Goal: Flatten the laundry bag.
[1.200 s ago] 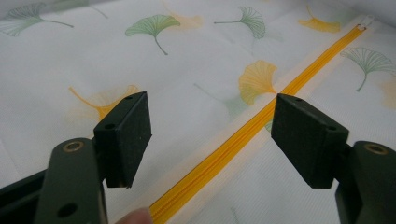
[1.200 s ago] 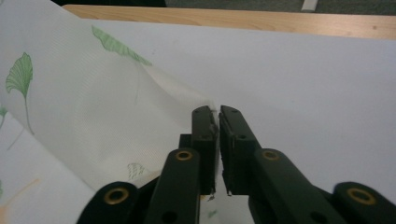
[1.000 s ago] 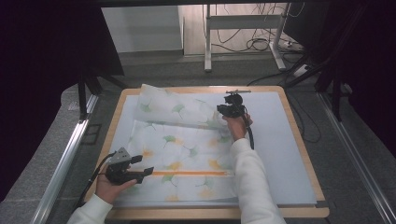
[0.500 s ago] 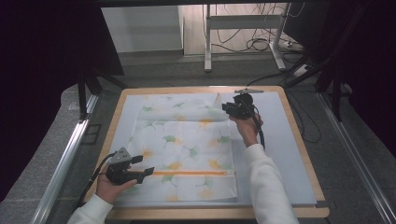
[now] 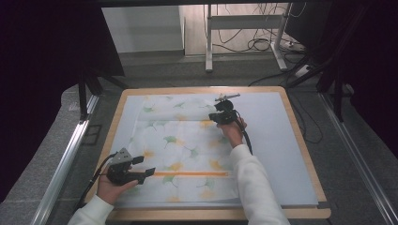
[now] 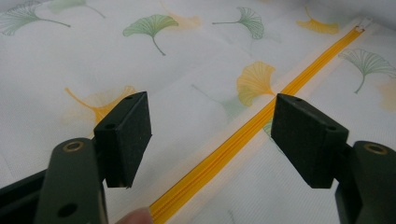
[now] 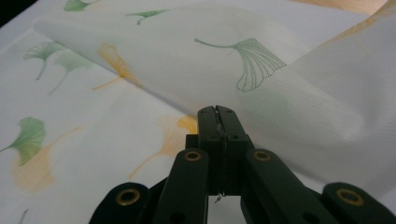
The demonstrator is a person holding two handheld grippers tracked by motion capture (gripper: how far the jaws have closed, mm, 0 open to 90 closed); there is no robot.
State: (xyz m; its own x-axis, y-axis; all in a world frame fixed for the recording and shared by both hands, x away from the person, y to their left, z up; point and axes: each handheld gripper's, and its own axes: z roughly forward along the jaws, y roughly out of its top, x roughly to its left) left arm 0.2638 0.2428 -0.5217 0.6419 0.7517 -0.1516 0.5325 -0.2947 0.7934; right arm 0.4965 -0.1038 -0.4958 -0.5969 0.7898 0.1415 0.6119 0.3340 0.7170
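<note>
Jaws wide on left gripper (image 6: 212, 140), nothing between, hovering over yellow zipper (image 6: 261, 121) near front-left of thin, finely ribbed white cloth (image 5: 183, 145) printed with green and orange ginkgo leaves; spread flat on pale blue mat (image 5: 277, 140) within wooden-rimmed table (image 5: 300, 140); far edge folded over in soft ridge; just been closing on right gripper (image 7: 217, 114), now pinched tight on that raised fold.

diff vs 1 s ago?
The right gripper carried the cloth's far edge back over the cloth toward the person, its jaws just closing, pinched on the fabric. The left gripper stayed open over the yellow zipper.
</note>
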